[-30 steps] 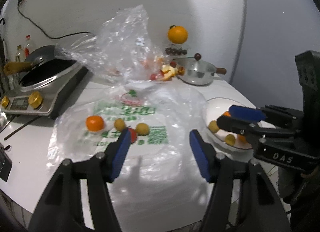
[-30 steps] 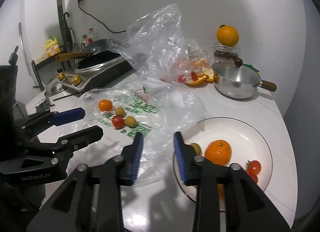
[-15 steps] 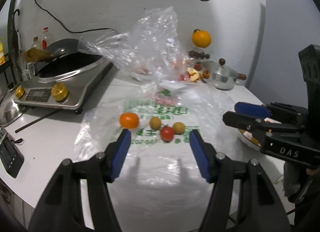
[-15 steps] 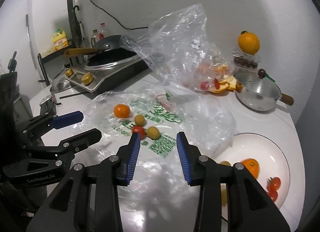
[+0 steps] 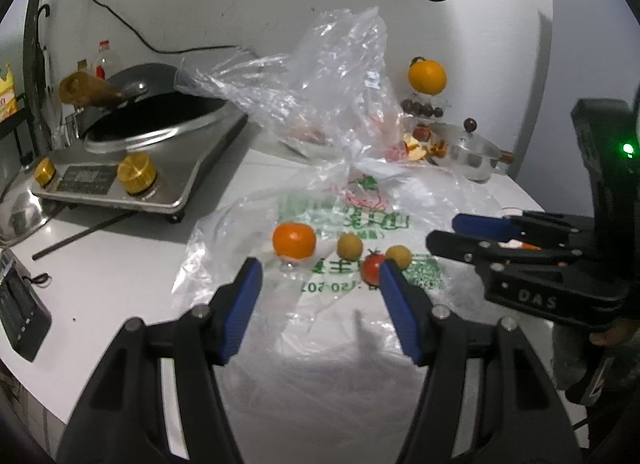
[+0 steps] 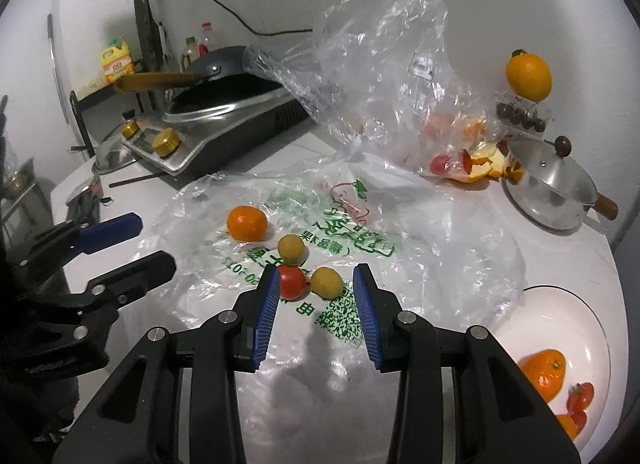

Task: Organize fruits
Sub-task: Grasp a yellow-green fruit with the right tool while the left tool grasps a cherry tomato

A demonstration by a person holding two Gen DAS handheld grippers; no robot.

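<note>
On a flat printed plastic bag (image 6: 360, 240) lie a mandarin (image 6: 247, 223), two small yellow fruits (image 6: 292, 249) (image 6: 326, 282) and a red tomato (image 6: 293, 282). My right gripper (image 6: 316, 276) hovers just short of the tomato and the nearer yellow fruit, open, with nothing between its pads. My left gripper (image 5: 320, 292) is open and empty, short of the mandarin (image 5: 294, 240) and the tomato (image 5: 373, 267). Each gripper shows in the other's view: the right gripper (image 5: 444, 231) on the right, the left gripper (image 6: 152, 242) on the left. A white plate (image 6: 560, 304) at lower right holds an orange (image 6: 542, 372) and tomatoes (image 6: 580, 396).
An induction cooker with a wok (image 6: 216, 116) stands at the back left, a thin rod (image 5: 84, 232) in front of it. A crumpled clear bag (image 6: 392, 76) with peels, a lidded steel pot (image 6: 548, 192) and an orange (image 6: 528, 78) on a fruit box line the back.
Both grippers have swung left, away from the plate and toward the fruits on the printed bag. The plate has left the left wrist view. Neither jaw opening has changed.
</note>
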